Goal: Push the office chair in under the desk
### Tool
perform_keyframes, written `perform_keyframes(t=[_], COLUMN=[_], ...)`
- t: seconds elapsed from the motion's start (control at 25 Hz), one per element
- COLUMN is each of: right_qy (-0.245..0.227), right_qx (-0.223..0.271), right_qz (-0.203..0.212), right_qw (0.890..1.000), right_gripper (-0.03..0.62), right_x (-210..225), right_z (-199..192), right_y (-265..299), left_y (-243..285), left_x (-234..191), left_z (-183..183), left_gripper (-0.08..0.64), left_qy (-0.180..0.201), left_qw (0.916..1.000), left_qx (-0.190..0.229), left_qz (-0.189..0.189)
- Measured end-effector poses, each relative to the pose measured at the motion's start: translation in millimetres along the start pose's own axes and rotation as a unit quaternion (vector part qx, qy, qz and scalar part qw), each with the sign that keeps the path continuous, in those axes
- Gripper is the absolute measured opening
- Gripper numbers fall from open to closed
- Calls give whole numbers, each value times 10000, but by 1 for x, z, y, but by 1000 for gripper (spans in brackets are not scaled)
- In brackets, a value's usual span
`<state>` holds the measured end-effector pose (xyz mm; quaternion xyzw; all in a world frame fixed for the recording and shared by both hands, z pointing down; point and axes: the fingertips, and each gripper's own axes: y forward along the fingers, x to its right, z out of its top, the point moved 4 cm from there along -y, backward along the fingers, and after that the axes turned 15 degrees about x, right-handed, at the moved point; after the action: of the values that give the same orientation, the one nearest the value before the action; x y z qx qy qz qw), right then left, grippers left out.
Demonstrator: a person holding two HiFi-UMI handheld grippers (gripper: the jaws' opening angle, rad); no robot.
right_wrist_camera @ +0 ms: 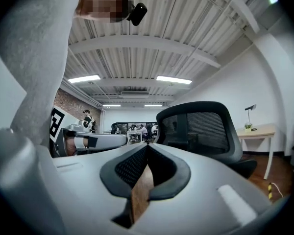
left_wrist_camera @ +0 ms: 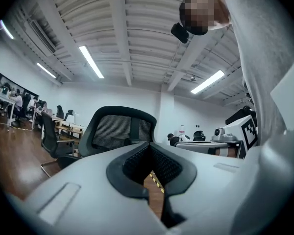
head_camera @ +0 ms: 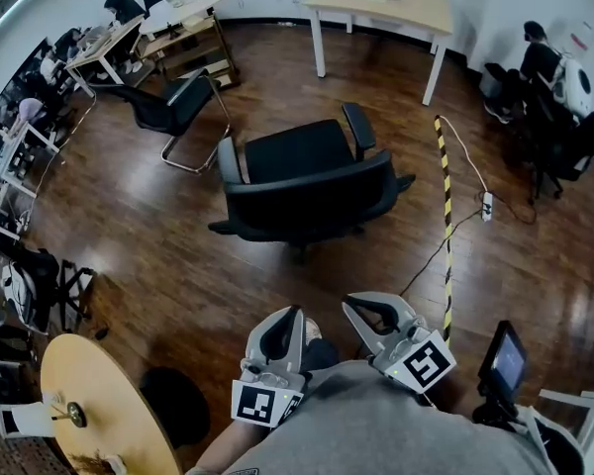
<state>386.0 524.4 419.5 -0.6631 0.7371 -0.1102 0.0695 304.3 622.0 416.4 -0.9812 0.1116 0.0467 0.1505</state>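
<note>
A black office chair stands in the middle of the wooden floor with its mesh back turned toward me. The light wooden desk with white legs is well beyond it by the far wall, with open floor between them. My left gripper and right gripper hover side by side short of the chair and touch nothing. Both are shut and hold nothing. The left gripper view shows the shut left gripper with the chair back ahead. Past the right gripper I see the chair and the desk.
A yellow-black floor strip and a power strip lie right of the chair. A second black chair on a chrome frame stands at back left near other desks. A round wooden table is at my near left. Seated people are at the far right.
</note>
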Motion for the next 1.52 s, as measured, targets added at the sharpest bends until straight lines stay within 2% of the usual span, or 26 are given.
perform_keyframes(t=[0.16,0.36,0.64,0.8,0.96,1.04,1.12,1.16,1.2,1.24,1.28,1.4,1.44,1.52], right_qy=[-100,-180,-234,-259,-246,-245,-262,-267,-269,-274,-286,-333,-346,-366], right_qx=[19,5,-115,-132,-67,-71,-45,-20,1,8,-1,-29,-24,-25], right_qz=[-317,-630,-647,-492,-469,-448,-435,-447,-473,-505,-536,-636,-681,-796], right_qw=[9994,9978,9976,9984,9986,9987,9987,9986,9985,9983,9982,9974,9971,9961], right_gripper=[2,2,2,2,2,2,2,2,2,2,2,2,2,2], right_x=[8,15,27,35,44,47,51,53,56,58,61,68,70,74], right_z=[-5,-11,-13,-14,-13,-13,-11,-10,-8,-7,-7,-4,-3,0], right_y=[44,72,88,93,94,93,92,91,90,89,86,79,77,72], left_y=[20,35,52,60,65,66,65,64,64,64,64,67,67,64], left_x=[-50,-85,-105,-112,-135,-154,-173,-183,-190,-197,-203,-213,-214,-218], left_z=[6,5,3,-2,-9,-12,-19,-25,-32,-38,-41,-43,-43,-48], left_gripper=[6,6,6,6,6,6,6,6,51,158,202,275,276,279], left_qy=[-123,-215,-258,-266,70,425,864,1046,1182,1279,1339,1336,1345,1539], left_qw=[9996,9988,9987,9994,9999,9986,9951,9927,9899,9872,9852,9788,9728,9535], left_qx=[-20,-87,-55,-38,-124,-218,-441,-604,-776,-902,-950,-1042,-1194,-1632], left_qz=[-239,-440,-426,-216,87,227,182,74,-91,-290,-489,-1154,-1458,-2014])
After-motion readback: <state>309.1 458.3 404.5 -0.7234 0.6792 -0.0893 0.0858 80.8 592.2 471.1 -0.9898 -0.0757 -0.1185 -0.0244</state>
